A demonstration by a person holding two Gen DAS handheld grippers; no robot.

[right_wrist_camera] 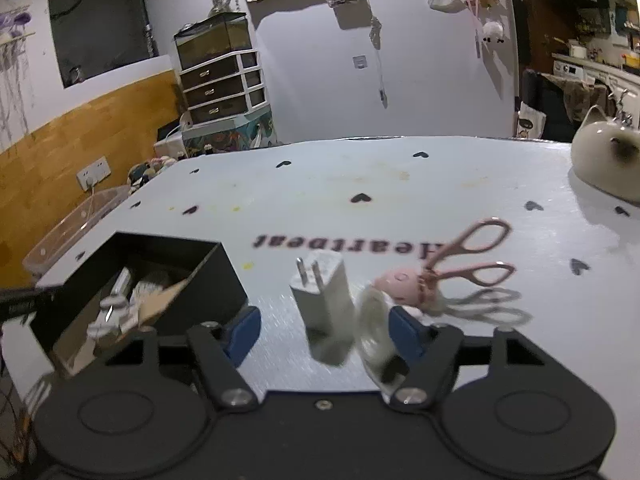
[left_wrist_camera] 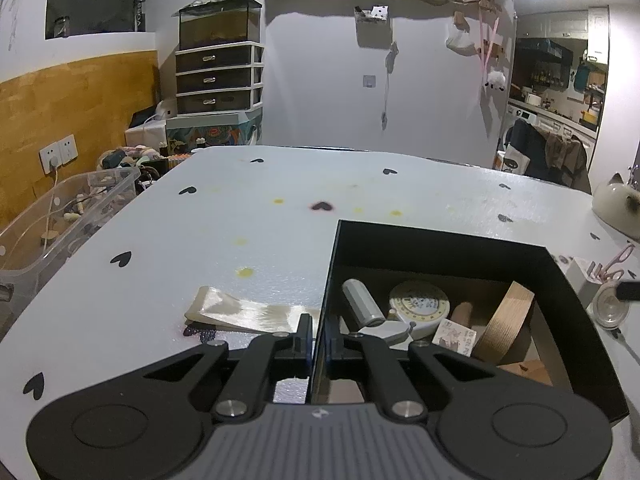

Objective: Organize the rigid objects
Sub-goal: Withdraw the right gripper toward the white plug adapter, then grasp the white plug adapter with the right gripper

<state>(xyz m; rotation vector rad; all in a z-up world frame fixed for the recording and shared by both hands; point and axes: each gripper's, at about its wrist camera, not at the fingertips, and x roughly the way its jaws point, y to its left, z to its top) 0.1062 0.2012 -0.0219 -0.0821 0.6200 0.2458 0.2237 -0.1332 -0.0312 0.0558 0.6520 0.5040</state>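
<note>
My left gripper (left_wrist_camera: 319,340) is shut on the left wall of a black box (left_wrist_camera: 334,280), one finger on each side of it. The box holds a silver cylinder (left_wrist_camera: 362,303), a round tape measure (left_wrist_camera: 420,306), a wooden ring (left_wrist_camera: 506,322) and a small card (left_wrist_camera: 456,337). The box also shows at the left in the right wrist view (right_wrist_camera: 216,280). My right gripper (right_wrist_camera: 325,326) is open over the table, with a white plug charger (right_wrist_camera: 326,304) and a clear round lid (right_wrist_camera: 376,332) between its fingers. Pink scissors-like tongs (right_wrist_camera: 468,258) lie just beyond.
A cream ribbon (left_wrist_camera: 248,312) lies left of the box on the white heart-print table (left_wrist_camera: 240,216). A cat-shaped ceramic pot (right_wrist_camera: 606,164) stands at the far right. A clear plastic bin (left_wrist_camera: 60,216) sits off the table's left edge.
</note>
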